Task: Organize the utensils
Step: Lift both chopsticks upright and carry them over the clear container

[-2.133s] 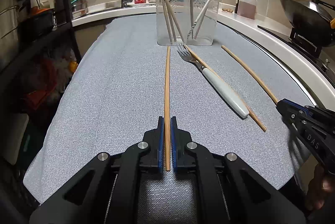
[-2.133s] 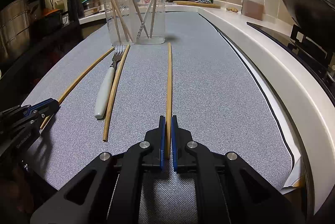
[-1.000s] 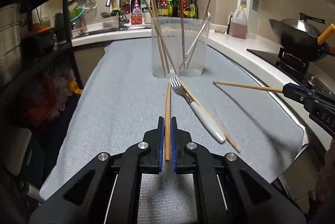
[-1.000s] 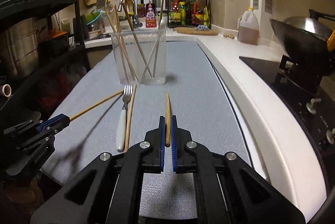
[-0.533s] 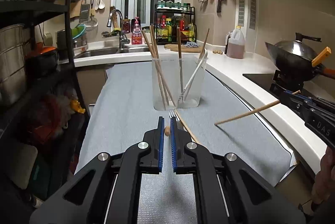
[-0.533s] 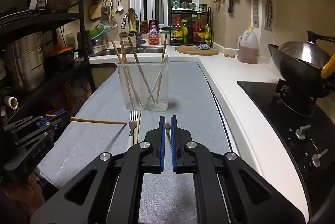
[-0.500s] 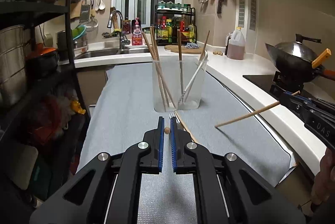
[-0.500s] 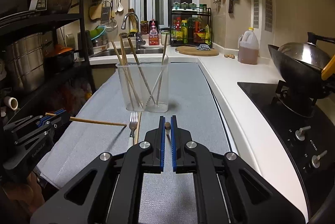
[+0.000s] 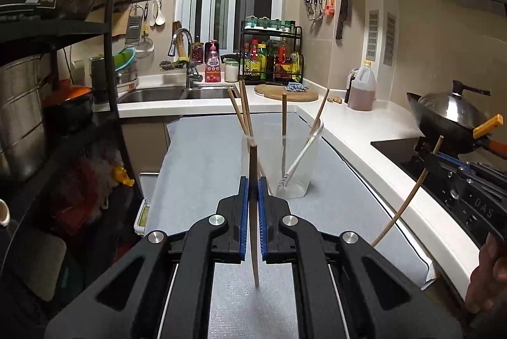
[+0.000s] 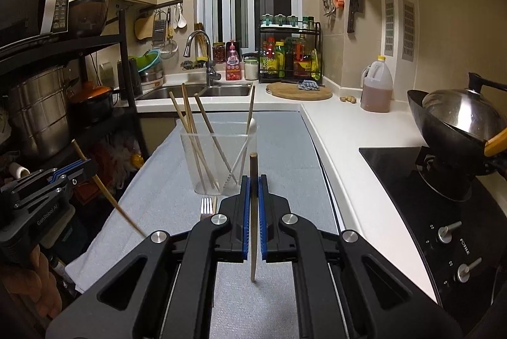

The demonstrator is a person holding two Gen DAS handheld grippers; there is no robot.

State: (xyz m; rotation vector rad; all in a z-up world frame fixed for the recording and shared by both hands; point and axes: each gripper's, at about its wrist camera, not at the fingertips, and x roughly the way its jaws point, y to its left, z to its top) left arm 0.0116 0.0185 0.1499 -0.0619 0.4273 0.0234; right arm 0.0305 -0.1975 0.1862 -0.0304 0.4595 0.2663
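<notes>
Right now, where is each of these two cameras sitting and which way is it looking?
Left wrist: rides the left gripper, clamping a chopstick, facing the clear cup; the right gripper and a hand show.
Right wrist: rides the right gripper, clamping another chopstick, facing the same cup, fork below; the left gripper shows.
Shared: cup, grey mat, sink, wok.

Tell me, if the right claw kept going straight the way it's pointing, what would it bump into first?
Probably the clear plastic cup holding wooden chopsticks. The right claw, shut on a wooden chopstick, points slightly downward toward the cup's right side. Depth is hard to judge, so it might slip past and meet the grey mat instead.
</notes>
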